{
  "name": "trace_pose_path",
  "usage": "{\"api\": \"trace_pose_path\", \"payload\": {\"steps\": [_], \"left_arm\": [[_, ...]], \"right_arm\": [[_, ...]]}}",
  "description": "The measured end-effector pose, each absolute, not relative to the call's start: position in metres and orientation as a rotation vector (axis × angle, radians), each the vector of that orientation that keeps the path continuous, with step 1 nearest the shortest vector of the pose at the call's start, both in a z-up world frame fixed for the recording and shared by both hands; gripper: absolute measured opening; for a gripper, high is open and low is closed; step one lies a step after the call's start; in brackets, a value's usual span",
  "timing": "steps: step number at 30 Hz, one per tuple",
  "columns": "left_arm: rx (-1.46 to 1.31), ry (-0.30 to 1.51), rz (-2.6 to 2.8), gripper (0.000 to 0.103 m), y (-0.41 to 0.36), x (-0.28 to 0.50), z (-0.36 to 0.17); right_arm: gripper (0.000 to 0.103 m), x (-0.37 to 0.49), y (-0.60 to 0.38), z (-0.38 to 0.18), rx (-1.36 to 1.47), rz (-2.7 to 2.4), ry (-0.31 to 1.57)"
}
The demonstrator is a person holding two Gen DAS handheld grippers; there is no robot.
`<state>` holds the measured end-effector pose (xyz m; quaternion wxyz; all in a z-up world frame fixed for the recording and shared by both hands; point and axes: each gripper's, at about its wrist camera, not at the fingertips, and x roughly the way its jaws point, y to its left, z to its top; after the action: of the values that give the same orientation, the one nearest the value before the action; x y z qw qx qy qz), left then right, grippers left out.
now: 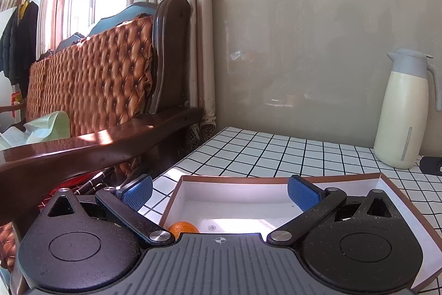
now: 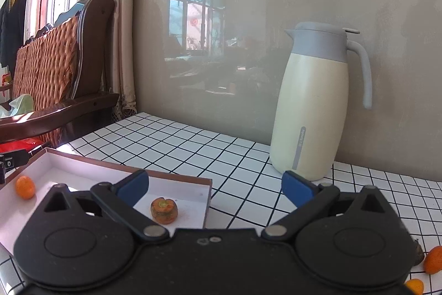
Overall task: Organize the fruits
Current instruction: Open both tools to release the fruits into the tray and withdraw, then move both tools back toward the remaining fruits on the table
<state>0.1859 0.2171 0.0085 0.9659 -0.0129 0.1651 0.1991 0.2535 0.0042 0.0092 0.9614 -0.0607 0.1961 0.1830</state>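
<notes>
The person is working through the sorting: two fruits are already sitting in the shallow white box (image 2: 193,183), while more are waiting outside it. A small orange (image 2: 25,186) is lying near the box's left wall, and a squat orange-green fruit (image 2: 163,210) is resting close to its right edge. Two more orange fruits (image 2: 433,259) are lying on the checked table (image 2: 234,156) at its near right corner, one half cut off by the frame.

The right gripper (image 2: 215,188) is hovering over the box's right edge with jaws spread wide, holding nothing. The left gripper (image 1: 219,191) is poised above the box's left end, equally wide and empty, the orange just under it.

Next, I would guess, the right gripper is swinging back toward the loose fruits, lowering and closing gently.
</notes>
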Motion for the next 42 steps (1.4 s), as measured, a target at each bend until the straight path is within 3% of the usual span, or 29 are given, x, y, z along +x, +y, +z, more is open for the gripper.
{"api": "trace_pose_path", "payload": {"steps": [20,42], "left_arm": [[0.006,0.338,0.361,0.103,0.166,0.110,0.006],[0.052,0.319,0.251,0.103,0.105,0.067,0.005]], "right_arm": [[0.097,0.163,-0.075,0.019,-0.056,0.281,0.254],[0.097,0.096,-0.145,0.009,-0.049,0.161,0.314]]}}
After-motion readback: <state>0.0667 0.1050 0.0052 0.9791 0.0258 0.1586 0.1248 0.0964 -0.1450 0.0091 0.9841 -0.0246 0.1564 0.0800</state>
